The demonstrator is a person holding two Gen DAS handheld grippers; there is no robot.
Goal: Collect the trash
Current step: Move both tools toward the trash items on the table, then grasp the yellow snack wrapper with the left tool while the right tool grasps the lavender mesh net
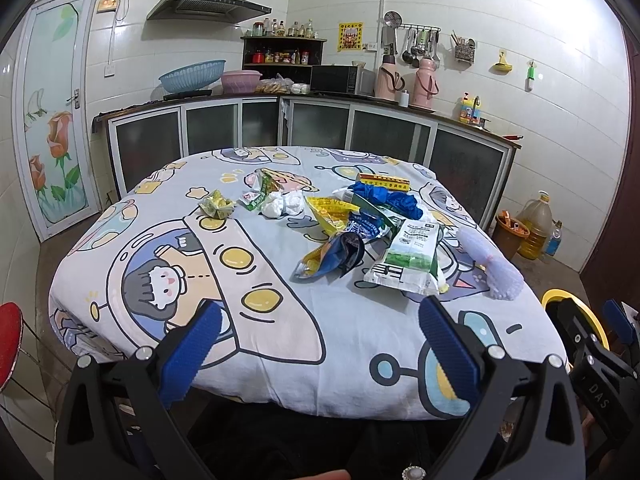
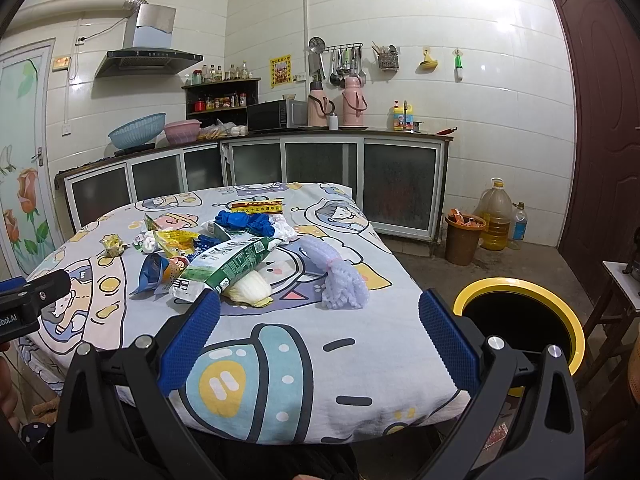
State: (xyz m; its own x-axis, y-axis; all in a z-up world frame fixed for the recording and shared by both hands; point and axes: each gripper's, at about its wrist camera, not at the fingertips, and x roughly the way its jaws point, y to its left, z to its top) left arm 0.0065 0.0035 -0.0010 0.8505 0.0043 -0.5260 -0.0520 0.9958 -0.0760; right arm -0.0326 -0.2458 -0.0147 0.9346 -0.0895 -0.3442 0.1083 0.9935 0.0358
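Nearest, my left gripper – blue pads spread wide, nothing between them, held over the near edge of the table. My right gripper – likewise spread wide and empty, over the near right part of the same table; its black body also shows at the right margin of the left wrist view.

Just right of the table, on the floor: a bin with a yellow rim and dark inside, mouth facing up.

Table cover: a cartoon astronaut cloth, bare along the near side.

Trash, all in the middle to far right of the table:
- green-and-white pouch, lying flat, nearest of the heap, resting over a pale yellowish wrapper
- lilac foam net sleeve, just right of the pouch
- blue-and-yellow snack bag, crumpled, touching the pouch on its left
- yellow wrapper, behind the snack bag
- crumpled white tissue, left of the heap
- small yellow wrapper, apart at the far left
- blue gloves, bunched, behind the pouch
- red-and-yellow flat box, farthest, near the far edge

Beyond the table: a counter with cabinets, a microwave and two pink flasks; on the floor at far right a brown bucket beside an oil jug
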